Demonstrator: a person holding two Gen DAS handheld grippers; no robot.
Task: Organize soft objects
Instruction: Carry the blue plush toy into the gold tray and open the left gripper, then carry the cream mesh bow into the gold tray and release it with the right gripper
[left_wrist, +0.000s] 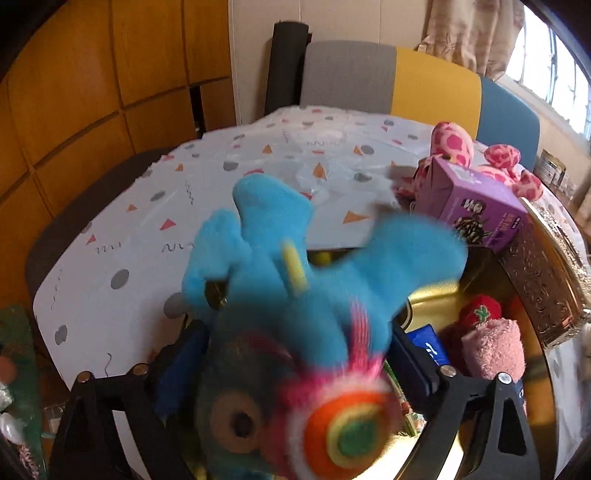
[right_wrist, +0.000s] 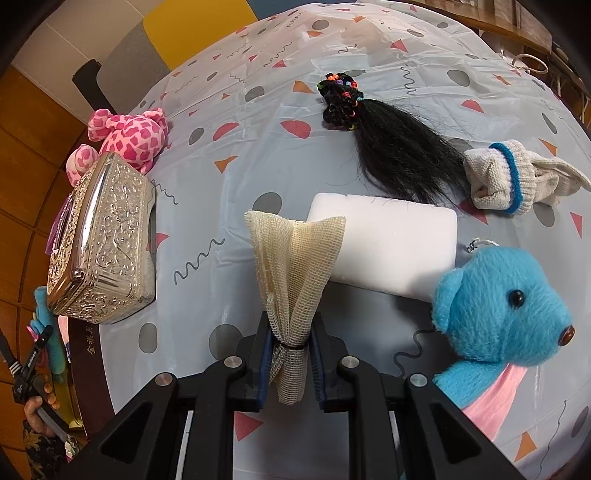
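Mesh cloth (right_wrist: 291, 280) between right hand-held gripper (right_wrist: 290, 354) fingers.

Right gripper (right_wrist: 290, 363) clamped on beige mesh cloth (right_wrist: 295, 266). White foam block (right_wrist: 391, 247) mid-surface; blue plush bear (right_wrist: 498, 317) right edge; silver embossed box (right_wrist: 103, 247), possibly lidded, left edge.

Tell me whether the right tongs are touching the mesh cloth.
Touching. The right wrist view shows the right tongs clamped on the bundled mesh cloth, both pads pressed against it.
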